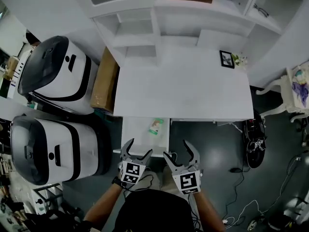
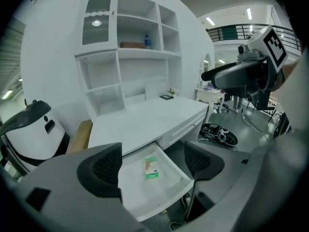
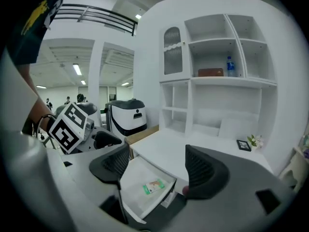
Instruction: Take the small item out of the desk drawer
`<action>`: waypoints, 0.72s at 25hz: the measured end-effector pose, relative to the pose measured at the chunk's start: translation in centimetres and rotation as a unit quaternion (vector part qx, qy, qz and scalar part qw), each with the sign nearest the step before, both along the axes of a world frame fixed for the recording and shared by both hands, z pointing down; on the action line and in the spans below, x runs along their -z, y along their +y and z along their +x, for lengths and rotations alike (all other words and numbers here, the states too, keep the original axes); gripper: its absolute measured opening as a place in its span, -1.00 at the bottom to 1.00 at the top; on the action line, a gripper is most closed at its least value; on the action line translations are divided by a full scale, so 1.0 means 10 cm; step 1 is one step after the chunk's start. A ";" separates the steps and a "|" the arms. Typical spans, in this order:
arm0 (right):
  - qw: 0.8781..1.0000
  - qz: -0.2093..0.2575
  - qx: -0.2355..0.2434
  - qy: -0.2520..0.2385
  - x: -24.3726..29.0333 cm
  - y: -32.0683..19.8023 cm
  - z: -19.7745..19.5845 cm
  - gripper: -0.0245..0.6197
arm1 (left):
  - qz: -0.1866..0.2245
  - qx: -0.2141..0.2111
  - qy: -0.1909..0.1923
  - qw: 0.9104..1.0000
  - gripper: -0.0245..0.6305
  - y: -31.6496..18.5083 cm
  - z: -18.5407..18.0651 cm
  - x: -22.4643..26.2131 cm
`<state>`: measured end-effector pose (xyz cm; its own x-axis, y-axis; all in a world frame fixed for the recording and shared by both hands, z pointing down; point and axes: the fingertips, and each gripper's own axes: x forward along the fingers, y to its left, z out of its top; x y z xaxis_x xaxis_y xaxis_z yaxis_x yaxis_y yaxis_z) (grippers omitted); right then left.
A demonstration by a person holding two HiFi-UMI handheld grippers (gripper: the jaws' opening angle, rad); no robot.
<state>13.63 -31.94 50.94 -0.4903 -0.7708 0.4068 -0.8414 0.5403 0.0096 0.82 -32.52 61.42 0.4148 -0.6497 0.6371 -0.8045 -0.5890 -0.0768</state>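
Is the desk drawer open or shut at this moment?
Open. The drawer sticks out from the desk front, with the small packet lying visible inside.

A far white machine and a near white machine stand at the left, a cardboard box just right of the far one. On the far shelves sit a brown case and a bottle. A picture frame stands far right.
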 end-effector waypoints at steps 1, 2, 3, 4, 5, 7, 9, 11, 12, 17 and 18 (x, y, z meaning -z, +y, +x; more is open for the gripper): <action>1.000 -0.004 -0.001 0.005 -0.08 -0.06 0.07 0.25 | -0.013 -0.003 -0.004 1.000 0.32 -0.06 0.06 -0.14; 1.000 -0.010 -0.005 0.008 -0.17 -0.13 0.12 0.22 | -0.027 -0.006 -0.009 1.000 0.32 -0.12 0.10 -0.29; 1.000 -0.016 -0.008 0.009 -0.26 -0.20 0.17 0.20 | -0.040 -0.008 -0.013 0.999 0.32 -0.18 0.12 -0.42; 1.000 -0.023 -0.012 0.010 -0.36 -0.27 0.20 0.19 | -0.053 -0.010 -0.017 0.998 0.32 -0.25 0.13 -0.56; 0.999 -0.030 -0.015 0.011 -0.46 -0.33 0.23 0.18 | -0.064 -0.011 -0.021 0.998 0.32 -0.32 0.15 -0.70; 0.999 -0.044 -0.017 0.012 -0.68 -0.42 0.28 0.16 | -0.081 -0.012 -0.032 0.996 0.32 -0.46 0.17 -0.98; 0.998 -0.059 -0.019 0.015 -0.93 -0.48 0.34 0.12 | -0.097 -0.017 -0.040 0.994 0.32 -0.57 0.25 -1.28; 0.997 -0.073 -0.020 0.022 -1.18 -0.56 0.37 0.09 | -0.111 -0.027 -0.045 0.992 0.32 -0.69 0.36 -1.57; 0.996 -0.079 -0.021 0.022 -1.30 -0.59 0.35 0.07 | -0.118 -0.032 -0.048 0.991 0.32 -0.74 0.39 -1.70; 0.994 -0.101 -0.029 0.019 -1.77 -0.71 0.24 -0.09 | -0.145 -0.035 -0.064 0.987 0.32 -0.92 0.41 -2.33; 0.994 -0.103 -0.033 0.018 -1.85 -0.72 0.24 -0.13 | -0.151 -0.034 -0.067 0.986 0.32 -0.95 0.42 -2.46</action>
